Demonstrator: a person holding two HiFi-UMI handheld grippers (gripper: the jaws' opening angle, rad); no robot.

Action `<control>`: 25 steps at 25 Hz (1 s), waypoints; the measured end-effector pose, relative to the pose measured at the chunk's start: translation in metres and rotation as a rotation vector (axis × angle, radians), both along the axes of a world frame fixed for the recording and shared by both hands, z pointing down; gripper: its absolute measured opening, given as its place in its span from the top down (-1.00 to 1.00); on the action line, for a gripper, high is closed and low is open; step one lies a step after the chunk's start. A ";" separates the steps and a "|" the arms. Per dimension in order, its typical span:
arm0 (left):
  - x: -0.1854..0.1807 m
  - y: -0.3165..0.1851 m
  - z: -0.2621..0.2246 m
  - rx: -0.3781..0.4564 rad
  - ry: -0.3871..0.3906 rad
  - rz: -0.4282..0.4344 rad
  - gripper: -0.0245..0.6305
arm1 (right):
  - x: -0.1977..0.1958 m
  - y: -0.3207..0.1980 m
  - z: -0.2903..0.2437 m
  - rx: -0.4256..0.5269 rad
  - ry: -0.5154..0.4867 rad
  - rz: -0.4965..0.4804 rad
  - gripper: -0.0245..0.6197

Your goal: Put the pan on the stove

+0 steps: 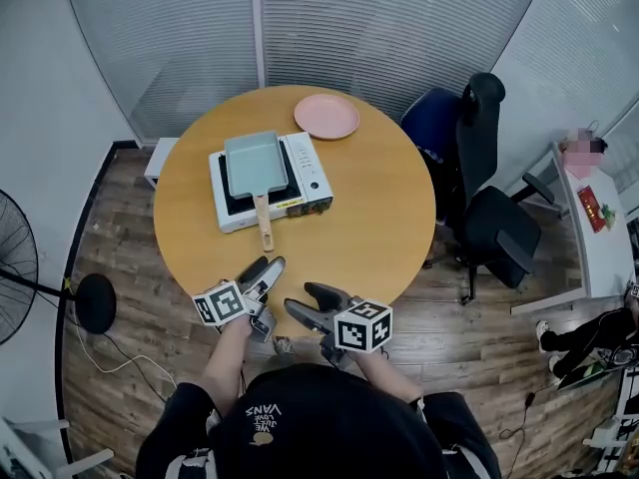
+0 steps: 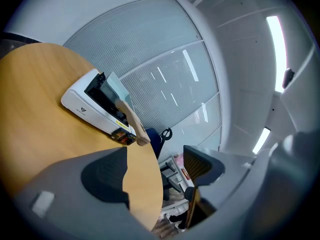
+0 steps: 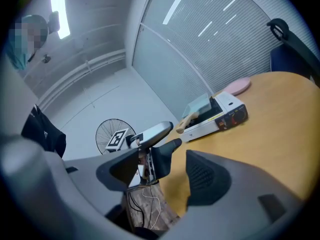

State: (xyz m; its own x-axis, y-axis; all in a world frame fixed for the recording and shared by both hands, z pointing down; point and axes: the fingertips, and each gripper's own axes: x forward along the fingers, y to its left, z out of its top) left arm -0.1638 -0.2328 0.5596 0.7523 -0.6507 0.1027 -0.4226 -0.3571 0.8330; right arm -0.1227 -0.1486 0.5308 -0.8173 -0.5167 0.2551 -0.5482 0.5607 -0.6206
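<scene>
A grey-green rectangular pan (image 1: 255,161) with a wooden handle (image 1: 264,223) rests on the white portable stove (image 1: 312,183) on the round wooden table (image 1: 379,218). The handle points toward me. My left gripper (image 1: 268,267) and right gripper (image 1: 300,299) hover at the table's near edge, well short of the stove, both open with nothing between their fingers. In the left gripper view, the stove (image 2: 85,104) and pan (image 2: 117,91) lie beyond the open left gripper (image 2: 155,171). The right gripper view shows the pan (image 3: 197,106) on the stove (image 3: 220,119) past the open right gripper (image 3: 165,171), with the left gripper (image 3: 150,134) close by.
A pink plate (image 1: 326,116) lies at the table's far edge behind the stove. A black office chair (image 1: 489,208) stands to the right of the table, a floor fan (image 1: 15,267) to the left. A white desk (image 1: 594,228) is at far right.
</scene>
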 end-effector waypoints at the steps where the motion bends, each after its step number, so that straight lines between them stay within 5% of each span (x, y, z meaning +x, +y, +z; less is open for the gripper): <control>1: 0.004 0.007 -0.001 0.003 -0.001 0.000 -0.11 | 0.004 0.006 -0.001 0.003 0.000 0.001 0.10; 25: 0.024 0.174 -0.003 0.060 -0.099 -0.097 -0.11 | 0.041 0.155 0.007 0.033 -0.010 -0.096 0.07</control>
State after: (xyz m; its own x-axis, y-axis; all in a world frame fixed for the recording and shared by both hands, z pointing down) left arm -0.1401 -0.0589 0.5566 0.6739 -0.7270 0.1316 -0.5363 -0.3589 0.7639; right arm -0.0821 0.0068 0.5376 -0.8660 -0.4436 0.2307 -0.4846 0.6309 -0.6059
